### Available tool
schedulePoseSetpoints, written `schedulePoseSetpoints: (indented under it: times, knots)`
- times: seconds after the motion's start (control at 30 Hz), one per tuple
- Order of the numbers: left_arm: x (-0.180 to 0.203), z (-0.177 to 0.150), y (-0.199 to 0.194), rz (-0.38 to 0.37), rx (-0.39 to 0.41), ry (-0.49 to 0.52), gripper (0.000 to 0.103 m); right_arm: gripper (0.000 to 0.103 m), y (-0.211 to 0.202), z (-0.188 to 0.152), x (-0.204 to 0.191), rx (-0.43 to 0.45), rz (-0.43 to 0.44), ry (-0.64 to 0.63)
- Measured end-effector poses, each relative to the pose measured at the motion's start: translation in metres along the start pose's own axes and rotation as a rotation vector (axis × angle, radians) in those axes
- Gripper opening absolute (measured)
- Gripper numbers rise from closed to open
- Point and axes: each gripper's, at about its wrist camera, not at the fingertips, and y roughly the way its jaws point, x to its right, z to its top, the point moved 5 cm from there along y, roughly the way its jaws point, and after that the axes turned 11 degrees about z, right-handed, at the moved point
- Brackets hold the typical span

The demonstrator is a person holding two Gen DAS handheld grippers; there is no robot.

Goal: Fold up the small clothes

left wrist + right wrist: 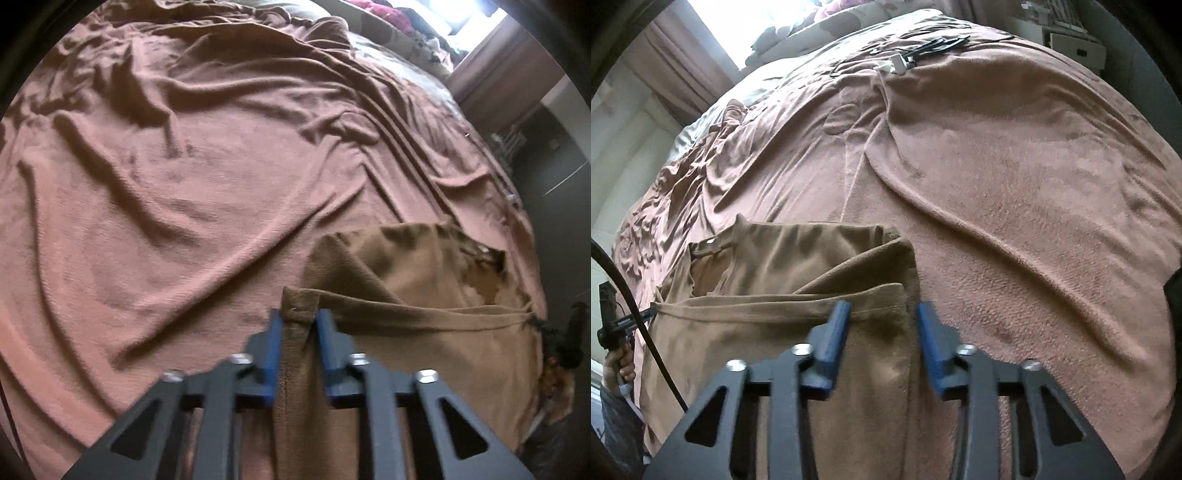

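A small brown garment (424, 280) lies on the pinkish-brown blanket (184, 166), its top edge folded over and its hem drawn in a line between the two hands. My left gripper (300, 325) is shut on the garment's left corner, and bunched cloth fills the narrow gap between its blue pads. In the right wrist view the same garment (775, 258) runs off to the left. My right gripper (882, 317) straddles its right corner with the jaws wider. The cloth lies between the pads, and the right pad (931, 332) stands just off the cloth's edge.
The rumpled blanket (1034, 184) covers the whole bed. Dark flat items and a white one (905, 59) lie near the head, beside pillows (388, 11). A person's hand (624, 365) holds the other gripper, and a black cable (639, 321) crosses in front. White drawers (1075, 48) stand beyond the bed.
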Motion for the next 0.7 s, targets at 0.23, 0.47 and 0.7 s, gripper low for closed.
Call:
schedulePoseSetpoints:
  times: [0.23,0.47,0.7]
  knots:
    - [0.005,0.003,-0.013,0.041,0.053,0.024,0.008,0.0,-0.025,-0.003,-0.01,0.067,-0.045,-0.041]
    - [0.012,0.004,-0.03,0.06,0.104,0.031,0.007,0.0,-0.039,-0.013,-0.026,0.092,-0.102,-0.111]
    - [0.012,0.002,-0.024,0.082,0.097,0.026,0.007,0.044,-0.021,-0.01,-0.016,0.039,-0.049,-0.031]
